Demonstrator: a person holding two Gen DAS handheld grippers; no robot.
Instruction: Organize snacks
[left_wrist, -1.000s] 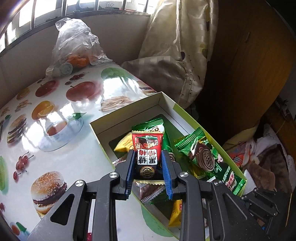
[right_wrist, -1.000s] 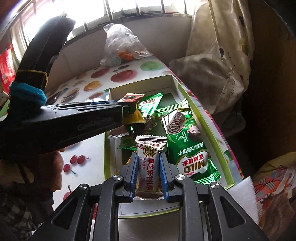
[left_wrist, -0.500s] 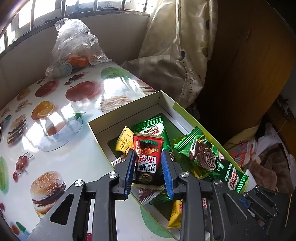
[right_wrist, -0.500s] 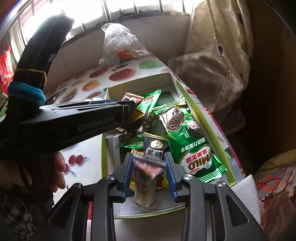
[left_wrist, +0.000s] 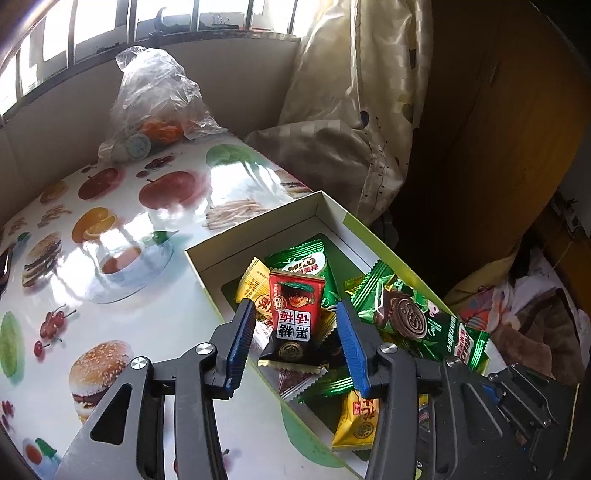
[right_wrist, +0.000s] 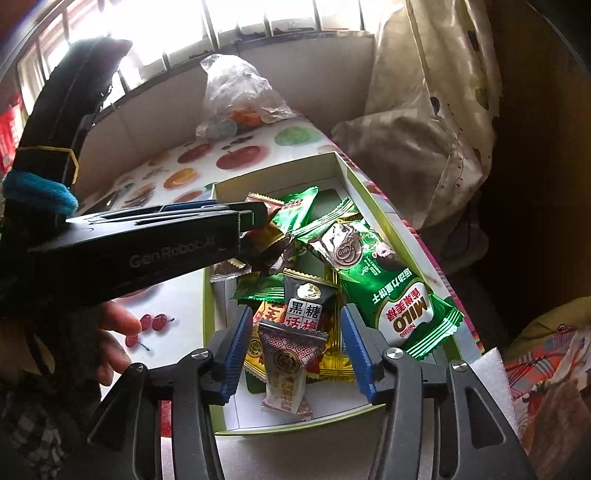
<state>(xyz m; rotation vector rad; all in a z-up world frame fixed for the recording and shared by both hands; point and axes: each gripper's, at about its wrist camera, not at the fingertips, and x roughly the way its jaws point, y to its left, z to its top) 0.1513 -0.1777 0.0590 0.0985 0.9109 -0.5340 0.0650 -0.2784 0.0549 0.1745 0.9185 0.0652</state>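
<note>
Left wrist view: red-black plum candy packet (left_wrist: 295, 317) lay loose on snack pile in box (left_wrist: 255, 225), near box's table-side wall; a second ago I had it pinched. Left gripper (left_wrist: 295, 343) jaws were opening, packet between, pads clear of it. Right gripper (right_wrist: 295, 347) jaws likewise opening, white sesame packet (right_wrist: 288, 373) dropped at box's near edge. Judged both deliveries done; box sat at table (left_wrist: 110, 206) right edge.

The box (left_wrist: 255, 225) sits on the table (left_wrist: 92, 280) at the frame's lower right, with snack packets (left_wrist: 295, 314) piled inside. A plastic bag (left_wrist: 155, 96) rests on the table at upper left, and a curtain (left_wrist: 354, 110) hangs behind the box.
</note>
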